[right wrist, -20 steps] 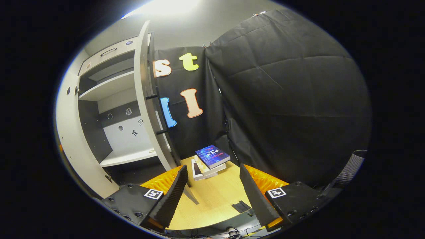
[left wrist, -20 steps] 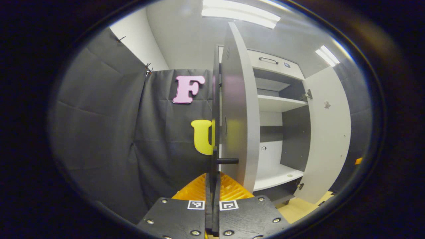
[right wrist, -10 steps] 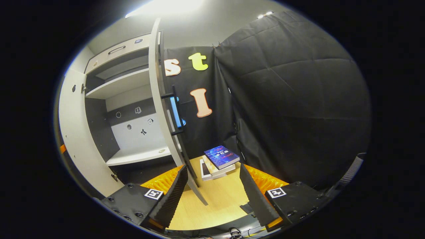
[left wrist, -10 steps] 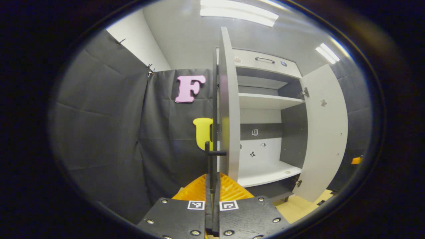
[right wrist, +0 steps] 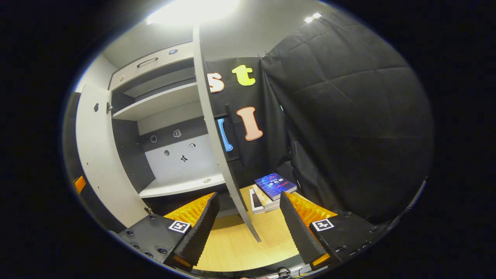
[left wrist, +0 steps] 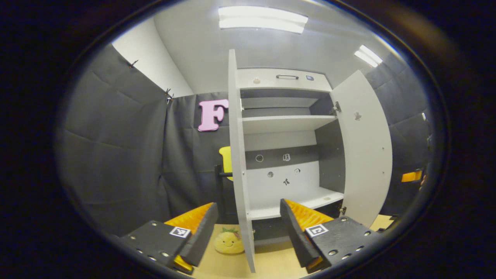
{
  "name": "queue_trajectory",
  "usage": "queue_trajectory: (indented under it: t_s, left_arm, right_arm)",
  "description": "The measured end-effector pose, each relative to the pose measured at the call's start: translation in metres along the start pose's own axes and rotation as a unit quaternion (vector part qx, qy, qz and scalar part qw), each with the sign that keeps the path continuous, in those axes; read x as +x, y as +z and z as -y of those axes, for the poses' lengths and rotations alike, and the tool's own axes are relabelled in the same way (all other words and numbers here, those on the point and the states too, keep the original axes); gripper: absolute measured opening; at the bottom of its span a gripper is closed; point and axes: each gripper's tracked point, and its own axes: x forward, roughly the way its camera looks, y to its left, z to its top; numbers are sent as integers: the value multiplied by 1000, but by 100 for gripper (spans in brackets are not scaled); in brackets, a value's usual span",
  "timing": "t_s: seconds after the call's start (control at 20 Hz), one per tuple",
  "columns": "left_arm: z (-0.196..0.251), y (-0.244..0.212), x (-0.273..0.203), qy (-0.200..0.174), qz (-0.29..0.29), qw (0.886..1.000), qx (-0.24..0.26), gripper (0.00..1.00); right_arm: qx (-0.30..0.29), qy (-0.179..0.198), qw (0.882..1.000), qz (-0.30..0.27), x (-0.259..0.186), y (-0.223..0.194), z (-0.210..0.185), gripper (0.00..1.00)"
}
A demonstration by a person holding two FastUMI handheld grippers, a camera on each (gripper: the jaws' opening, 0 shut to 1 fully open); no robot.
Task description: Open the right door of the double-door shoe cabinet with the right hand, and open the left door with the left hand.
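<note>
The white shoe cabinet (left wrist: pixel 285 124) stands with both doors swung wide, showing bare shelves. In the left gripper view the left door (left wrist: pixel 237 162) is edge-on, its black bar handle (left wrist: pixel 220 174) on the far side. My left gripper (left wrist: pixel 248 203) is open, its fingers either side of that door edge without touching it. The right door (left wrist: pixel 364 151) hangs open at the right. In the right gripper view the right door (right wrist: pixel 214 128) is edge-on with its handle (right wrist: pixel 232 133) behind it, and my right gripper (right wrist: pixel 250 195) is open and holds nothing.
A yellow plush toy (left wrist: pixel 228 242) lies on the wooden floor by the left door's foot. A short stack of books (right wrist: pixel 271 190) sits on the floor right of the cabinet. Black cloth walls close in on both sides. A drawer (left wrist: pixel 286 77) tops the cabinet.
My left gripper was shut on the left door's handle; it has let go, opened and drawn back. The left door swung wider. The right gripper stayed open and shifted slightly.
</note>
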Motion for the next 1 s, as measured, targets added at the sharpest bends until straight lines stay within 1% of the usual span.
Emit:
queue_trajectory:
  t_s: [0.05,0.25,0.3,0.35,0.45,0.6,0.75,0.8,0.85,1.0]
  left_arm:
    - [4,-3,-4,-2,-4,1000,0,94]
    - [17,-15,-16,-6,-9,1000,-13,94]
    - [21,-18,-18,-8,-10,1000,-21,94]
    - [26,-21,-20,-13,-11,999,-29,94]
    - [31,-30,-27,-20,-16,999,-35,94]
    - [34,-43,-33,-24,-31,999,-26,94]
    - [38,-46,-35,-28,-37,998,-40,94]
    - [38,-45,-34,-29,-35,998,-44,94]
    - [38,-44,-34,-29,-32,998,-46,94]
    - [39,-42,-31,-27,-26,998,-46,94]
  right_arm:
    - [-5,3,1000,3,-2,0,-4,98]
    - [-18,13,1000,17,-12,-3,-19,98]
    - [-22,15,999,19,-15,-6,-23,92]
    - [-26,17,999,19,-18,-9,-26,92]
    - [-36,21,999,20,-21,-14,-30,92]
    - [-47,28,998,18,-20,-19,-37,92]
    - [-48,36,998,22,-25,-15,-46,92]
    - [-49,36,998,25,-27,-14,-46,98]
    - [-49,35,998,30,-28,-10,-47,92]
    - [-50,34,997,45,-28,-2,-50,92]
